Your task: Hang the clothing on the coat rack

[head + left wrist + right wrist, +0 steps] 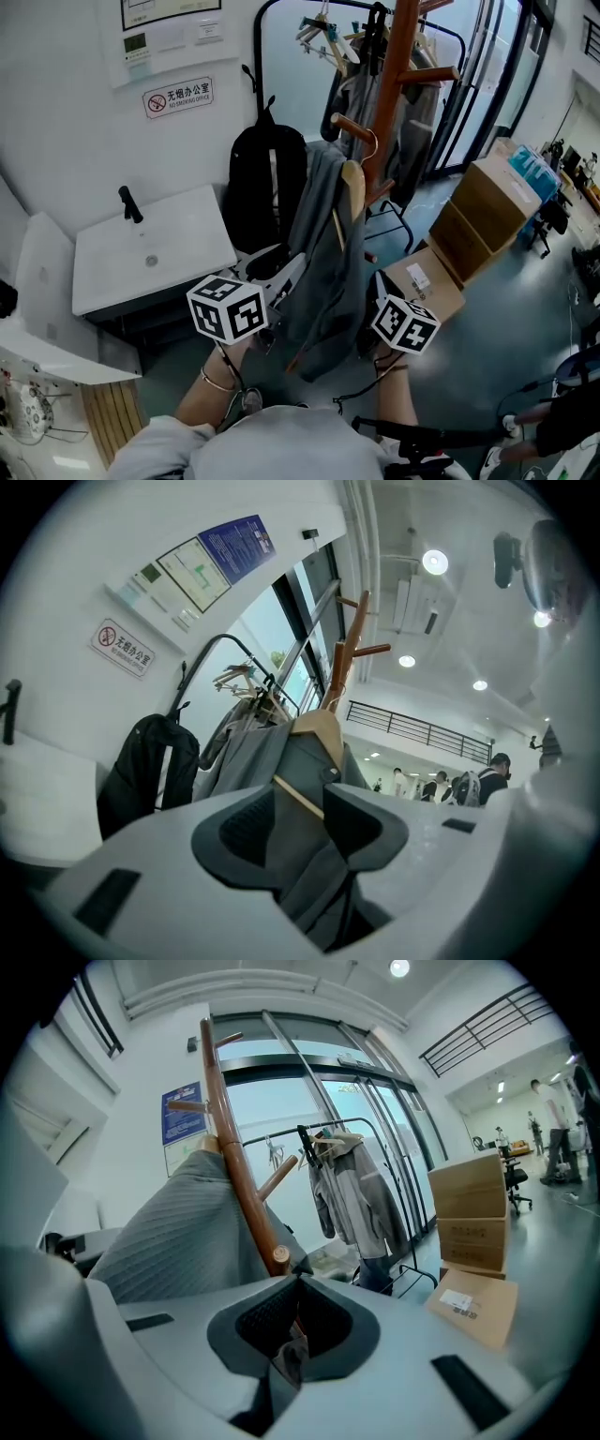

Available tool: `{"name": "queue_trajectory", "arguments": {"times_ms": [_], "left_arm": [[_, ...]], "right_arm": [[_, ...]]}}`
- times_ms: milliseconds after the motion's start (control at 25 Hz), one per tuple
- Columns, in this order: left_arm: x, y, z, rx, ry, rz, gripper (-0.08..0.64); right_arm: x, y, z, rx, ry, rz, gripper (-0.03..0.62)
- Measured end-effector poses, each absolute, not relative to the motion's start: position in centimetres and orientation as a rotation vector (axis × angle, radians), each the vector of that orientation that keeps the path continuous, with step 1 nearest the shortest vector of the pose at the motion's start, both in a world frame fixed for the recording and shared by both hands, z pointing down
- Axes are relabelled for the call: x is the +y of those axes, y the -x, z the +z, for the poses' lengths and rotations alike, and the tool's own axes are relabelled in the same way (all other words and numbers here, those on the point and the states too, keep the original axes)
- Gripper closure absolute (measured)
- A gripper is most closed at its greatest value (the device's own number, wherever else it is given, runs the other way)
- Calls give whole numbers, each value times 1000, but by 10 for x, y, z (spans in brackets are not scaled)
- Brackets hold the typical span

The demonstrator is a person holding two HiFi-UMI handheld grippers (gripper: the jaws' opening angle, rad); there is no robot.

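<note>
Grey floor [506, 319] under cardboard boxes [478, 216] and coat rack [397, 84]

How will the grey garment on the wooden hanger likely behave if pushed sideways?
The grey garment hangs in soft folds, so probably floppy. Its wooden hanger seems hooked on one coat rack peg, so it would likely swing.
</note>
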State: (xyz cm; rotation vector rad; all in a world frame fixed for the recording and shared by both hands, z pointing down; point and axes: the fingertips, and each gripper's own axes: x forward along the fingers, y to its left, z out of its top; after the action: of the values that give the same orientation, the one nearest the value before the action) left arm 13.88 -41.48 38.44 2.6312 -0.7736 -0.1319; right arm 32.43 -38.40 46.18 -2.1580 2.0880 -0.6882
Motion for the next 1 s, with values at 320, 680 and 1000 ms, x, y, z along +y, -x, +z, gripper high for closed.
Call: {"name": "queue_trajectory", "arguments": {"times_ms": [320, 680, 1000], "left_arm": [[-405, -115, 406, -967, -2544, -200, 525], [-397, -92, 426, -1169, -2553, -151, 552], [-403, -84, 425, -1122, -2609, -114, 552]], "right_arm": [[-376, -328, 463, 2117, 2127, -670, 569], [-354, -339, 469, 2104, 2257, -577, 569], [-338, -332, 459, 2058, 2314, -572, 571]]}}
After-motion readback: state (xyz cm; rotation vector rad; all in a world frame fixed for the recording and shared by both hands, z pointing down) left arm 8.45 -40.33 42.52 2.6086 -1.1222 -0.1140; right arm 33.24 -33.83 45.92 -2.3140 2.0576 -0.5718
